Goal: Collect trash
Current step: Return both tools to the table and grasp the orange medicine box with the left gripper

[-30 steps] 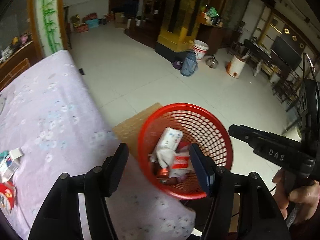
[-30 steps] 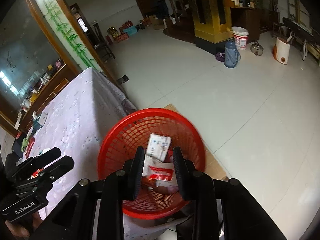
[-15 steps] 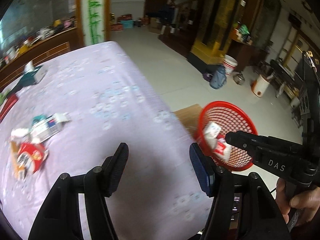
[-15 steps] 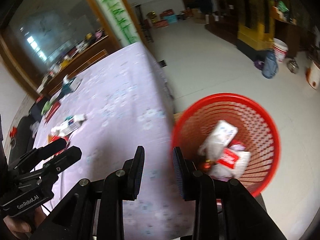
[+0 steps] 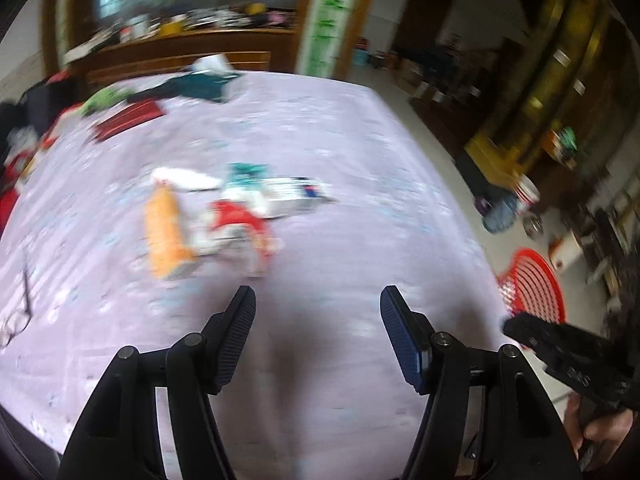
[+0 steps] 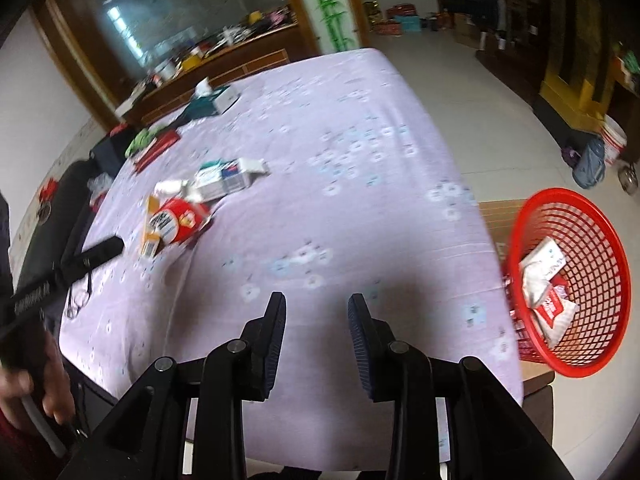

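Both your left tongs [image 5: 318, 308] and right tongs [image 6: 316, 314] gape empty; overlapping wrappers [image 6: 180, 216] risk a snagged double pickup.

Daylit room, bright window [image 6: 120, 20] beyond table [image 6: 360, 128]. Left view heavily motion-blurred; right view sharper, smeared toward red basket [image 6: 600, 240]. Soft shadows on table near view bottom. Fisheye bending, dark corner vignette.

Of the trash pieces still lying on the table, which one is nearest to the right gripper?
The red and white wrapper, at the near end of the pile. The orange carton touches its left side; the white and blue box lies farther back from the right gripper.
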`<state>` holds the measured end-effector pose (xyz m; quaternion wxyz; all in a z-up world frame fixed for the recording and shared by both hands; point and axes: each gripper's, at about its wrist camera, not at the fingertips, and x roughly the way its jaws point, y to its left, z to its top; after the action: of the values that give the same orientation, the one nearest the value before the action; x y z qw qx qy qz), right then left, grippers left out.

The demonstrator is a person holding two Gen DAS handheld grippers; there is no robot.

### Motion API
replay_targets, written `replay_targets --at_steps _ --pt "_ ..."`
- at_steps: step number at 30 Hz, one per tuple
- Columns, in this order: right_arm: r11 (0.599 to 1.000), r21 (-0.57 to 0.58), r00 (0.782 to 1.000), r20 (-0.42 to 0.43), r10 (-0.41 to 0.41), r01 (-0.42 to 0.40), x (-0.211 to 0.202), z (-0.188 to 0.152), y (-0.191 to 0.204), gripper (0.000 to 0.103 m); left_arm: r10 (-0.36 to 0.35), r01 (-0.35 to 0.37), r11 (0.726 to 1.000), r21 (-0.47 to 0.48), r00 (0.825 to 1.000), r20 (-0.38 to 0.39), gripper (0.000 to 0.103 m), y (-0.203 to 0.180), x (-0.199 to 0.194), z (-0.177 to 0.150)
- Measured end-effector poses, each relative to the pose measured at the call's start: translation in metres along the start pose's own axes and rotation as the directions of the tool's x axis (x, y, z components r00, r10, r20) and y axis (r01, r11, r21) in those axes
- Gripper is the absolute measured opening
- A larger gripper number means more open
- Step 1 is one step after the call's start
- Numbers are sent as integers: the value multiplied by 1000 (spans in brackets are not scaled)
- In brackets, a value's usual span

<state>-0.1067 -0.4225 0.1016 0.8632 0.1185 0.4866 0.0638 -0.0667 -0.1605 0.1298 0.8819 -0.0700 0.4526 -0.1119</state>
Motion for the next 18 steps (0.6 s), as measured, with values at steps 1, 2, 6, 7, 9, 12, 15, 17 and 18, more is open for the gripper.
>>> replay_targets --at_steps 1,2,6,7,9,12,15,17,18 --pt "1000 -11 1000 -7 0 0 2 -1 6 35 11 -11 1000 -29 1000 0 64 15 0 0" --pt "1000 -19 1000 -12 0 0 4 -1 11 35 22 -23 998 -58 1000 -4 64 30 1 2" --pt "999 -44 999 -33 -3 2 11 -5 28 35 54 -57 986 -155 998 -23 64 86 12 12" --pt "999 -49 999 -37 -4 3 13 -6 32 35 68 -72 982 -172 997 -31 64 97 17 16" --pt "999 -54 999 -43 -7 4 16 -8 38 36 51 -59 978 -202 998 -46 65 111 28 23" --pt "998 -60 999 -49 -8 6 20 -11 46 36 27 -44 965 -257 997 -72 65 133 48 33" --pt "998 -61 999 -48 -11 8 20 -13 49 36 -14 -20 944 -328 995 -99 65 152 76 42" --pt "998 -60 999 -48 -13 10 21 -14 50 36 -59 14 933 -359 991 -117 66 158 90 45" --pt "998 -59 999 -48 -14 11 22 -13 51 36 -71 18 926 -377 989 -129 66 162 100 47"
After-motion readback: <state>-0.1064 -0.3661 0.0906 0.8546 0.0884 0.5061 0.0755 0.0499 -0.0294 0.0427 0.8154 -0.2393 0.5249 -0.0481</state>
